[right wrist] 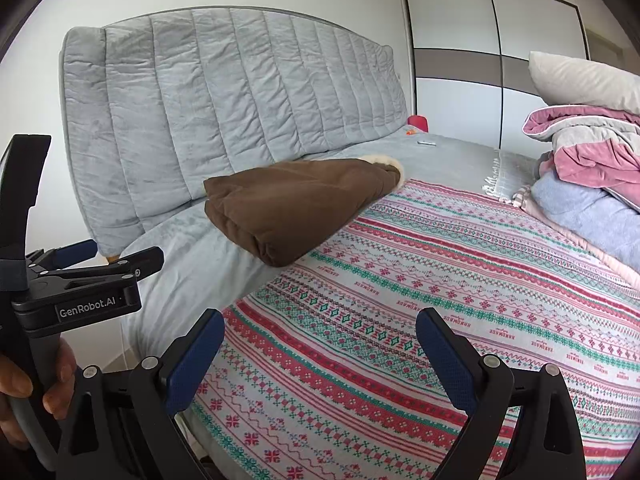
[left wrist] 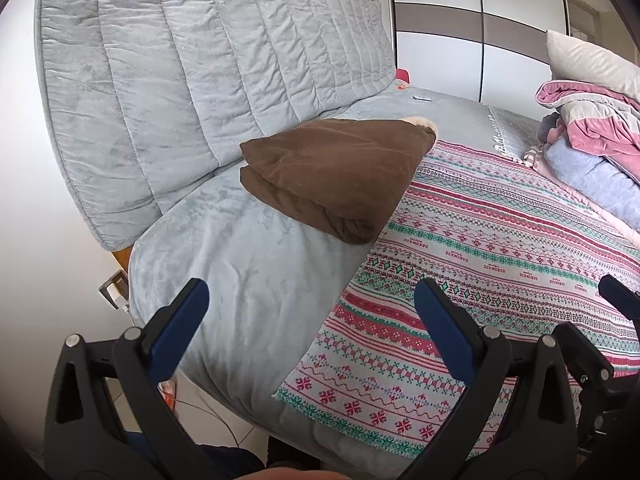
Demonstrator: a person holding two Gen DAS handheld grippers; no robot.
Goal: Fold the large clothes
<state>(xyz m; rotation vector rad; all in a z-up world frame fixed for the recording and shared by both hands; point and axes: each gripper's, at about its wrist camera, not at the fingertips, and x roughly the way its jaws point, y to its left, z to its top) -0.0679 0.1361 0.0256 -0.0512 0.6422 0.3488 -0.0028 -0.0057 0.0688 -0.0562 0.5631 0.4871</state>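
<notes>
A brown garment (left wrist: 336, 176) lies folded into a thick bundle on the grey bed, at the edge of the patterned blanket (left wrist: 500, 248); a cream fleece lining shows at its far corner. It also shows in the right wrist view (right wrist: 296, 208). My left gripper (left wrist: 316, 320) is open and empty, held above the near edge of the bed, well short of the garment. My right gripper (right wrist: 320, 344) is open and empty above the patterned blanket (right wrist: 460, 300). The left gripper's body (right wrist: 80, 280) shows at the left of the right wrist view, held by a hand.
A grey quilted headboard (left wrist: 200, 68) rises behind the bed. A pile of pink, grey and blue clothes (left wrist: 592, 148) with a pillow (right wrist: 592, 80) on top sits at the right. White wardrobe doors (right wrist: 480, 60) stand behind. A wall socket (left wrist: 114, 286) is low left.
</notes>
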